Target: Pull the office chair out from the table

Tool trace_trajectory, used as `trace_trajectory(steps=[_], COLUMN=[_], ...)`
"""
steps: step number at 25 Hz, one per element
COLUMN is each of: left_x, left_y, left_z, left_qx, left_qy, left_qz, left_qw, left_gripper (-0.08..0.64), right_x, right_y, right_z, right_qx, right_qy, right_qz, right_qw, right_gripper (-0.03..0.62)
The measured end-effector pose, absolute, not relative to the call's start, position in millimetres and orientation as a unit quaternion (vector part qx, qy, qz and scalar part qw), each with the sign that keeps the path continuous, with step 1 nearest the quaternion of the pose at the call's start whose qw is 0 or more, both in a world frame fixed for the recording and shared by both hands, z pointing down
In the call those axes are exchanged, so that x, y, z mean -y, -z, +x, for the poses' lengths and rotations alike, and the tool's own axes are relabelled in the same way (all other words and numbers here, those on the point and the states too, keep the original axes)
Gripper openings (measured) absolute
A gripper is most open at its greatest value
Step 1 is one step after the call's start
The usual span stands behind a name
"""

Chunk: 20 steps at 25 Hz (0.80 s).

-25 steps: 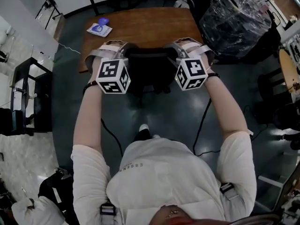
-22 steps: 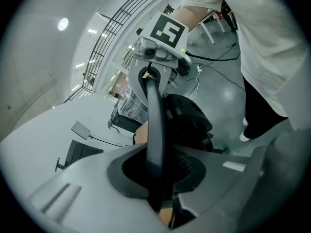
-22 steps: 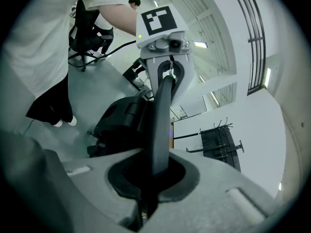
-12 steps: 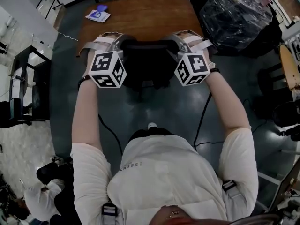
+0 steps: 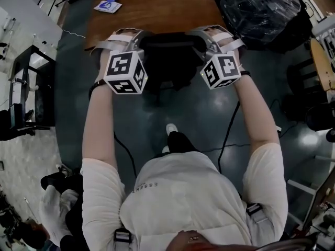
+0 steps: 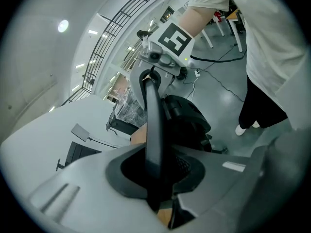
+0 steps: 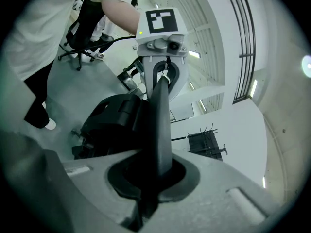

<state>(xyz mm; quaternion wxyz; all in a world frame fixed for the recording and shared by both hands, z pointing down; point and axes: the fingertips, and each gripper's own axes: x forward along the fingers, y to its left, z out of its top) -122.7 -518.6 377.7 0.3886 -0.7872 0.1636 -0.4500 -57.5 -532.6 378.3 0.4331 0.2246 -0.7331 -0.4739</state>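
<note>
**Head view:** the office chair (image 5: 172, 61) stands with its backrest close against the near edge of the wooden table (image 5: 157, 7); whether its seat lies under the tabletop is hidden. The left gripper (image 5: 137, 40) and right gripper (image 5: 203, 35) take opposite ends of the backrest's top rim (image 5: 170, 35), a symmetric hold that probably lets the chair roll straight back without swivelling. In the likely path lie a floor cable (image 5: 225, 135) and the person's own shoe (image 5: 171, 128). A film-wrapped bundle (image 5: 259, 9) stands to the right, a black rack (image 5: 29, 93) to the left, and a blue-and-white packet (image 5: 107, 5) lies on the table's far corner. **Left gripper view:** the jaws pinch the dark rim, which runs away towards the opposite gripper. **Right gripper view:** the jaws likewise clamp the rim, with the chair's black body beside them.
</note>
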Motion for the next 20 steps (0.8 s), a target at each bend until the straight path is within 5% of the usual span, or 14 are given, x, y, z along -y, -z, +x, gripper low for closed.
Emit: trace_trajectory(steps=[20], left_x=[400.9], left_y=[-378.4], left_z=[-121.5], left_qx=[-0.194], left_qy=[0.441], left_qz=[-0.785], left_qw=[0.390], left_gripper=[0.077], right_x=[416.0], right_y=[-383.3], right_z=[-58.2], right_qx=[0.751], right_qy=[0.463], right_qz=[0.204], right_qw=[0.425], right_gripper=[0.007])
